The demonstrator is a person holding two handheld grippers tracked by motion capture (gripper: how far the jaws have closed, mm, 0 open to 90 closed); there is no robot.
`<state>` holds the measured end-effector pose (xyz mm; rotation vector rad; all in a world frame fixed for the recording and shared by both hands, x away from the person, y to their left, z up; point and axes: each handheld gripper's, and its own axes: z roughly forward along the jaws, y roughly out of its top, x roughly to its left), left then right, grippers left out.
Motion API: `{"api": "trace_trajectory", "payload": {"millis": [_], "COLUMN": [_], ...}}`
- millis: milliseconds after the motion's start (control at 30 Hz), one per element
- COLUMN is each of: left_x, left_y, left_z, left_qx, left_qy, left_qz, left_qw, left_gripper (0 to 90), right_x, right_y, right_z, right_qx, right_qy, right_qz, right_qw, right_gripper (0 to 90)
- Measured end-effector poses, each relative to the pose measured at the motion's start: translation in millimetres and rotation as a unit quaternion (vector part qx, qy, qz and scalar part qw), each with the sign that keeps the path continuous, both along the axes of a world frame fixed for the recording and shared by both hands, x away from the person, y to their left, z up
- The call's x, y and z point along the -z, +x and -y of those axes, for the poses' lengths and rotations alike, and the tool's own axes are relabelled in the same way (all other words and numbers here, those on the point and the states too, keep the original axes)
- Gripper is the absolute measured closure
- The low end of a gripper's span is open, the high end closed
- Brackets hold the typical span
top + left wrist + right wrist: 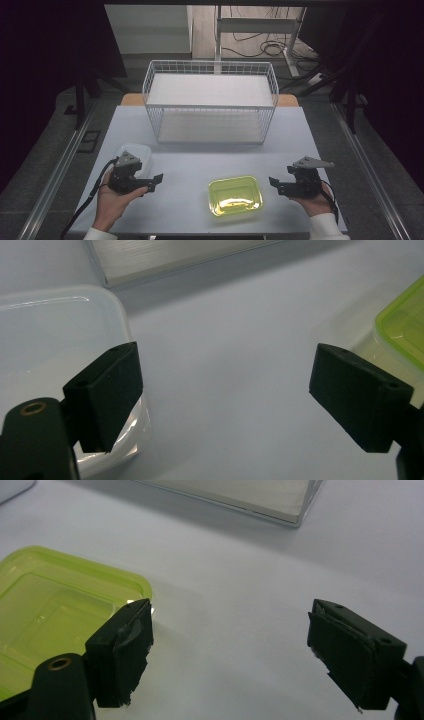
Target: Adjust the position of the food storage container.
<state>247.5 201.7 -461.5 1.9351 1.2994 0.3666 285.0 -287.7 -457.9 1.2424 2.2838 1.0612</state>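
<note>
The green lidded box (235,195) is lying low and centre in the high view, between the left gripper (156,180) and right gripper (274,183), touching neither; both jaws are gaping wide, empty. The left gripper view is showing a clear box (55,340) at its left jaw.

No readable text, labels, brands, numbers or signs anywhere. Green-lidded container (235,195): plain lid, no print. Clear container (134,152): unmarked. White wire basket (210,101): no tag. Surface (200,160): blank. Gripper bodies: no legible markings.
</note>
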Motion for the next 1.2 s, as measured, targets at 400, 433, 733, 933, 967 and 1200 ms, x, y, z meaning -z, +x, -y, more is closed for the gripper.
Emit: {"api": "trace_trajectory", "payload": {"millis": [400,433,733,933,967,1200], "left_x": [-0.7,-0.7,-0.3,-2.2,-2.2,-0.7], "left_y": [3.7,3.7,2.3,-0.4,-0.4,2.9], "left_z": [-2.6,-2.6,-1.5,-2.3,-2.3,-0.8], "left_qx": [0.011,0.011,0.020,0.021,0.021,0.022], "left_qy": [-0.010,-0.010,-0.008,-0.010,-0.010,-0.013], "left_qz": [-0.012,-0.012,-0.018,-0.016,-0.016,-0.021], "left_qw": [0.9998,0.9998,0.9996,0.9996,0.9996,0.9995], "left_gripper": [14.0,14.0,14.2,14.2,14.1,14.1], "right_x": [-2.2,-2.2,-15.8,-20.7,-21.0,-20.9], "right_y": [3.3,3.3,-2.3,-3.2,-3.4,-10.3], "right_z": [1.5,1.5,-11.5,-20.7,-23.0,-45.2], "right_qx": [-0.011,-0.011,-0.046,-0.075,-0.082,-0.138], "right_qy": [-0.006,-0.006,-0.016,-0.017,-0.019,-0.038], "right_qz": [-0.021,-0.021,-0.037,-0.041,-0.042,-0.058], "right_qw": [0.9997,0.9997,0.9981,0.9962,0.9956,0.9880], "right_gripper": [20.0,20.0,32.1,39.4,39.9,43.1]}}
